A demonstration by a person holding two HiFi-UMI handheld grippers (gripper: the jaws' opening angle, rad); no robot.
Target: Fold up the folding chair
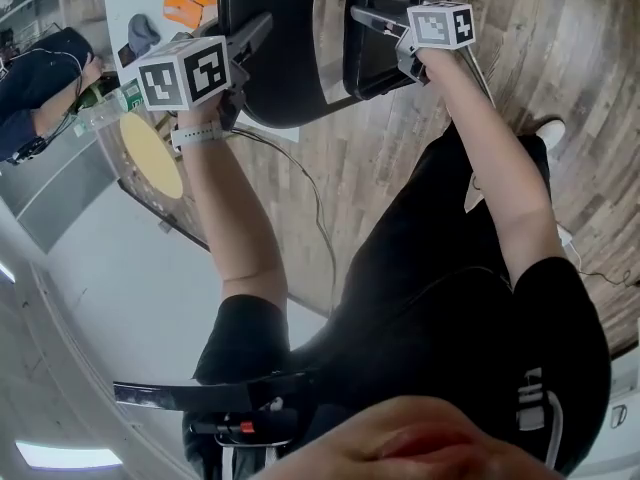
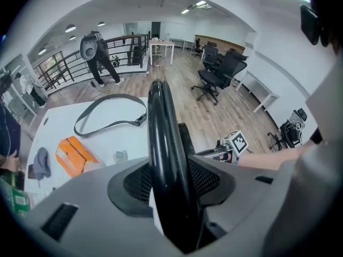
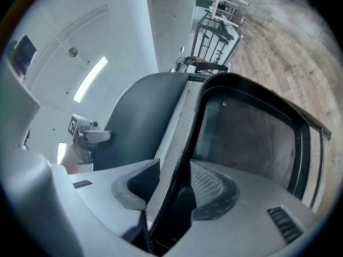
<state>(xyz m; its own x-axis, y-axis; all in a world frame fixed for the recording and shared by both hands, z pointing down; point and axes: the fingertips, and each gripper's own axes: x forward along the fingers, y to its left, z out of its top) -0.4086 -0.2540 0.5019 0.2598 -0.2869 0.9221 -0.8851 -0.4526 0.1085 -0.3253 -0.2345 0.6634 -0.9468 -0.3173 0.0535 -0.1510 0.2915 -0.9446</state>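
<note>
Two grippers astride a nearly folded folding chair (image 1: 285, 68) on the wood floor (image 1: 380, 158).
Left gripper (image 1: 252, 36) straddles its black rim (image 2: 163, 143), right gripper (image 1: 378, 24) a thin panel edge (image 3: 174, 143); both jaw pairs stand apart, unclamped, probably steadying the flattened panels from either side.

One folding chair (image 1: 285, 68), two grippers (left hand-held gripper (image 1: 258, 30), right hand-held gripper (image 1: 368, 18)), one tabletop (image 2: 107, 146), one orange pouch (image 2: 75, 155), one strap (image 2: 110, 124), one grey cloth (image 2: 42, 164).
</note>
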